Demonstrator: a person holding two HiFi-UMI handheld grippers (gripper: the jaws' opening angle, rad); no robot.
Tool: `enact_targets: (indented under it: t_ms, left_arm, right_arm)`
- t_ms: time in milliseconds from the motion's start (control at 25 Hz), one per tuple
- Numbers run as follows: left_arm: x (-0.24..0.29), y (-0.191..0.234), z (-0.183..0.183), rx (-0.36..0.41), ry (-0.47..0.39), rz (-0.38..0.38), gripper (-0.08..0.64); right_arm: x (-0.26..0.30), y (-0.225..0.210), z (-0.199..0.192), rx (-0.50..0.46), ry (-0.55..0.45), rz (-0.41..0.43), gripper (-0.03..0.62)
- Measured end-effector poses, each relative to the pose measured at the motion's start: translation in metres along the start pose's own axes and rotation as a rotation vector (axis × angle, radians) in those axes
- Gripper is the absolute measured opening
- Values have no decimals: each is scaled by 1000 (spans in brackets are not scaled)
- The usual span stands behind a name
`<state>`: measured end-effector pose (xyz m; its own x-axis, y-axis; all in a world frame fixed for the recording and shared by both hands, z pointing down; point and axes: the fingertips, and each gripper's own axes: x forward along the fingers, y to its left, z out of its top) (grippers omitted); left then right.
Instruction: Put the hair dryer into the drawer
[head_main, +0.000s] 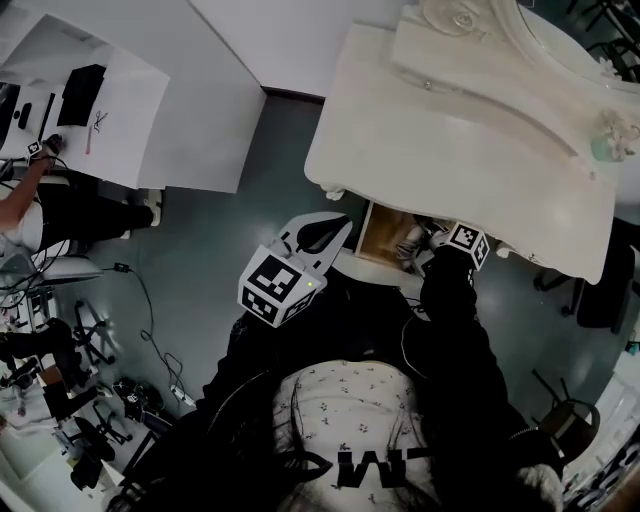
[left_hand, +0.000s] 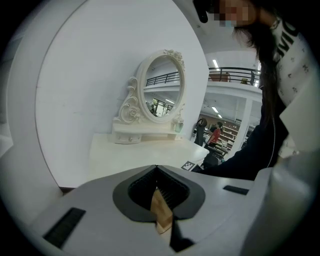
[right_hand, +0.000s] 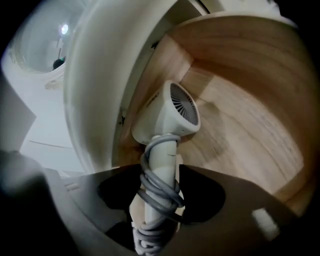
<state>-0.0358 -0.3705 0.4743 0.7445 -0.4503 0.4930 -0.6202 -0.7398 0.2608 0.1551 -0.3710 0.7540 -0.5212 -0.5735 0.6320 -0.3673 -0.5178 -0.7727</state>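
Nearest the head camera is the person's dark right sleeve (head_main: 452, 320). It reaches up toward 12 o'clock and ends at the right gripper (right_hand: 160, 175), which tips down into the open drawer (right_hand: 240, 115). Its 2 jaws are spread wide and squeeze the handle of the white hair dryer (right_hand: 170, 112) from both sides. A grey cord (right_hand: 160, 197) is wound round that handle. The hair dryer's round head, with its fan grille, is inside the drawer, near the drawer's wall at 9 o'clock. I cannot tell if it touches the wood floor. Nothing else shows in the drawer.

At 9 o'clock from the right gripper, the left gripper (head_main: 318, 235) hangs just outside the drawer and points a little down toward the white dressing table (head_main: 450, 130). Its jaws are pressed together at the tips and hold nothing. An oval mirror (left_hand: 161, 85) stands at the back of the table.
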Motion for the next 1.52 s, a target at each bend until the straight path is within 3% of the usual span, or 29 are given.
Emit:
enact_targets:
  t_ms: [320,680,840,960,1120,1520]
  left_arm:
    - [-11,-7,-10,2,19,61,-11]
    - [-13,-11,-4,17,7,71,-11]
    - [-8,-19,-3,29,9,51,-11]
    - [-1,-28,-1,42,6,30,-11]
    - [7,-41,2,58,3,8,-11]
    - [25,-74,9,93,-21,-31,-11]
  right_arm:
    - [16,-6,10,-53,-20,-11,256]
    - [-1,7,7,-307,28,-151,284]
    - [-24,16,8,-345,23,-182,285]
    - [-43,27,6,-339,4,-142,285]
    - [-69,55,3,-332,-37,-27,285]
    - [-135,124,-26,-468,-85,195,282]
